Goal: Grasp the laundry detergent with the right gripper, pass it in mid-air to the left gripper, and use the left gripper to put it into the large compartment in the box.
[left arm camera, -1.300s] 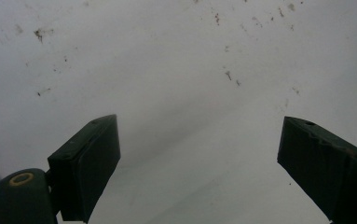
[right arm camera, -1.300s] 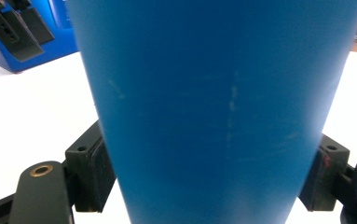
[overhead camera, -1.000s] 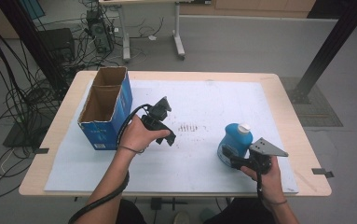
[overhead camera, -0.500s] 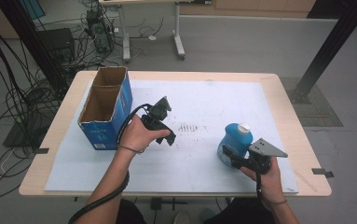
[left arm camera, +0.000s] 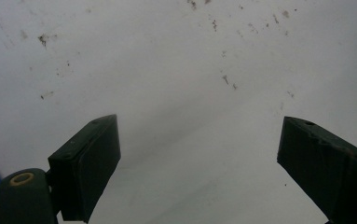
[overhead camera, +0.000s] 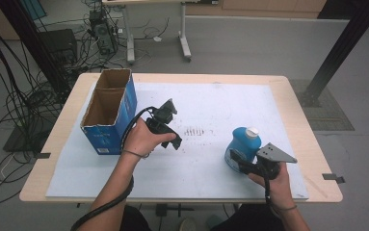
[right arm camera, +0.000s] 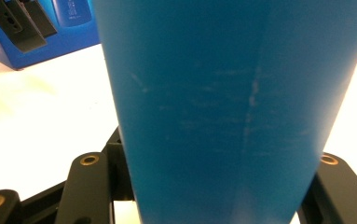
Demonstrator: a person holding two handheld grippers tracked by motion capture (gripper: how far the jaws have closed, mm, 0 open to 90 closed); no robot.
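The right tongs (overhead camera: 236, 161) pinch the blue bottle (overhead camera: 243, 144) low on its body, having just closed on it. The bottle stands upright on the white sheet at the near right of the worktop (overhead camera: 269, 79). The left tongs (overhead camera: 171, 126) are spread and empty beside the blue cardboard box (overhead camera: 106, 126).

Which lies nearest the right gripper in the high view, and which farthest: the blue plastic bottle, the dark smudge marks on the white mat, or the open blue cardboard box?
1. Blue plastic bottle with a white cap: between the jaws of the right gripper, at the mat's right.
2. Dark smudge marks: mid-mat, to its left.
3. Open blue cardboard box: far left edge of the mat.
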